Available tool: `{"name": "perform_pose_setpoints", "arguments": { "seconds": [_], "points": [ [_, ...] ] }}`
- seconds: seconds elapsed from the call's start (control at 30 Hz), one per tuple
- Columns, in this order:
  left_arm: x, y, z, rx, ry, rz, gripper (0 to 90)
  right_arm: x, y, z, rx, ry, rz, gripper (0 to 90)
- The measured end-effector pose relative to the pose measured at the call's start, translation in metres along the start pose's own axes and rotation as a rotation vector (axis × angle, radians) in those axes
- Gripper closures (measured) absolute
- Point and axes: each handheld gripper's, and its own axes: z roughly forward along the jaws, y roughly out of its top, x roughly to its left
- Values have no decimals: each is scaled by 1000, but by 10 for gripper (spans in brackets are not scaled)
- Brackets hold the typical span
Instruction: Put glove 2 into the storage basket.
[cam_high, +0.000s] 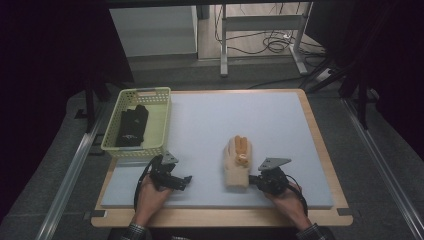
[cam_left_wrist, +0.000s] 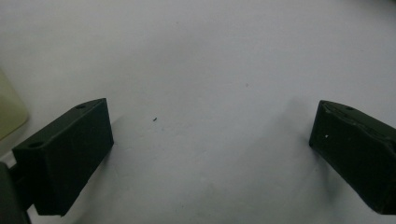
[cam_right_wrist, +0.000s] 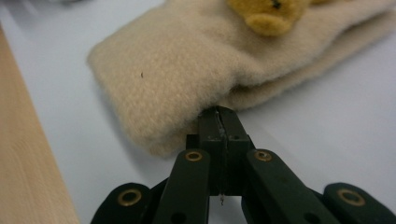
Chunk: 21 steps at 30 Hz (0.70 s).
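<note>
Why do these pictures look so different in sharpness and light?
High view: the white mat is brightly lit while the surroundings fall into darkness. Left gripper view: the black fingers are soft-edged and cast faint shadows. Right gripper view: the beige mitten shows its fuzz near the fingers and blurs farther back.

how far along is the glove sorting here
Done: a black glove already lies in the yellow basket. In hand: the right gripper is shut at the cuff edge of the beige glove on the mat. Left: moving it, probably to the basket. The left gripper rests open.
</note>
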Motion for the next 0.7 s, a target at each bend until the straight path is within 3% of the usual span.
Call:
{"name": "perform_pose_setpoints", "arguments": {
  "seconds": [0.33, 0.57, 0.7],
  "points": [
    [0, 0, 0, 1, 1, 1, 0, 22, 21, 29, -11, 35, -49, 884],
    [0, 0, 0, 1, 4, 5, 0, 33, 35, 50, -32, 27, -79, 883],
    [0, 0, 0, 4, 4, 5, 0, 35, 39, 53, -28, 21, -95, 863]
  ]
}}
